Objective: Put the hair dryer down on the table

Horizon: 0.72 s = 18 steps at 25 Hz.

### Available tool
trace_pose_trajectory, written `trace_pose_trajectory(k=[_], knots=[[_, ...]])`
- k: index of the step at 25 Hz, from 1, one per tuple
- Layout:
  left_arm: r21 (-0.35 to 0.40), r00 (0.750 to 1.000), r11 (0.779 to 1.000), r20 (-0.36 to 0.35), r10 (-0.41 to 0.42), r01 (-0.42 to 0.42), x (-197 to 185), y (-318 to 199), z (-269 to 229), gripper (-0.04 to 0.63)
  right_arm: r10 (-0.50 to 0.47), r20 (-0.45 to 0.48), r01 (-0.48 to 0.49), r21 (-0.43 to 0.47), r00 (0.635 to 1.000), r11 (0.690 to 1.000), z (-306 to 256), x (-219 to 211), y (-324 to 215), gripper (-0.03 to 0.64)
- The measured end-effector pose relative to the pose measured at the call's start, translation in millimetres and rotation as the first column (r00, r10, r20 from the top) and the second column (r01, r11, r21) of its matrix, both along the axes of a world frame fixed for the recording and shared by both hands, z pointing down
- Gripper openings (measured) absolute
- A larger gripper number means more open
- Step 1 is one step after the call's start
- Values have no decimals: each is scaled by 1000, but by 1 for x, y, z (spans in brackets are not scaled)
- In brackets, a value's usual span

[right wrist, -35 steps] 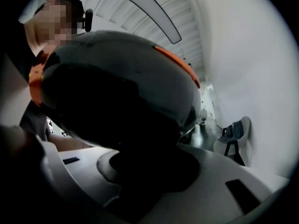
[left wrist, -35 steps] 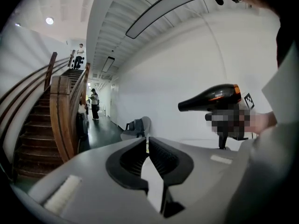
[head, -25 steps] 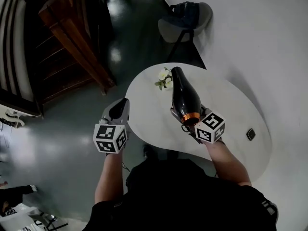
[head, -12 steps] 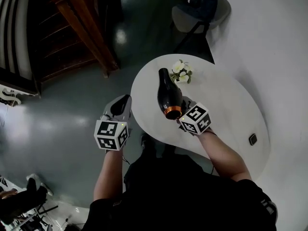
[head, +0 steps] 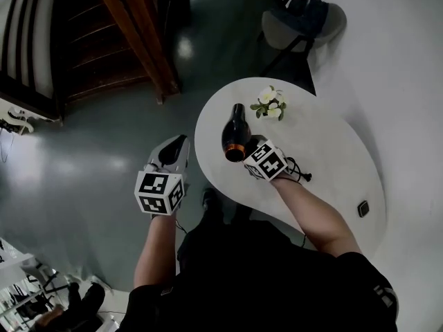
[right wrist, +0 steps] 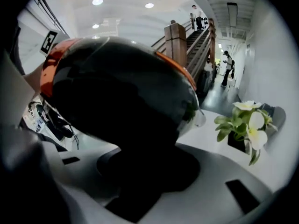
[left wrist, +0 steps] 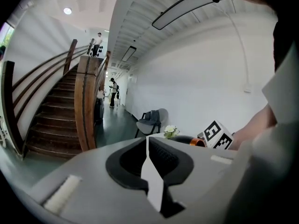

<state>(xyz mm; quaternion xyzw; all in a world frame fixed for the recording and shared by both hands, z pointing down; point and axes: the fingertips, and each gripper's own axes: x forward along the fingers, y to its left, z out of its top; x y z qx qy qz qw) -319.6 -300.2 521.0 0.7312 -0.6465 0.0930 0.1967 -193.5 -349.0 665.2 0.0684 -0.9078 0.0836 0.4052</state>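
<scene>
A black hair dryer point(head: 235, 133) with an orange ring is held over the white oval table point(head: 332, 151), nozzle pointing away from me. My right gripper point(head: 250, 146) is shut on its handle; in the right gripper view the dryer's body point(right wrist: 117, 83) fills the frame above the jaws. Its black cord point(head: 299, 171) trails on the tabletop behind the gripper. My left gripper point(head: 173, 152) hangs left of the table over the floor, jaws closed together with nothing between them point(left wrist: 150, 164).
A small pot of white flowers point(head: 268, 102) stands just beyond the dryer's nozzle. A small dark object point(head: 363, 208) lies near the table's right edge. A grey chair point(head: 301, 23) stands behind the table, a wooden staircase point(head: 131, 26) to the left.
The right gripper has carried the hair dryer lower and leftward over the table, so it looks smaller and closer to the flowers. The left gripper has stayed put.
</scene>
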Motion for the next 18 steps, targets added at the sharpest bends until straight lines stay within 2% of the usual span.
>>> trace_pose_trajectory(k=[7,11,18], knots=[[-2,1000,1000,-16,-23,23,-2,12,3,28,-46,-141,52,33,989,998,39,1,7,144],[-5,999,999,-25,-32,32,-5,16,6,28,-69,-177,83,68,982,994,44,-1,9,144],[-3,999,1000,-34,-31,31,-5,18,4,28,-94,-237,114,75,967,991,59,-3,20,144]])
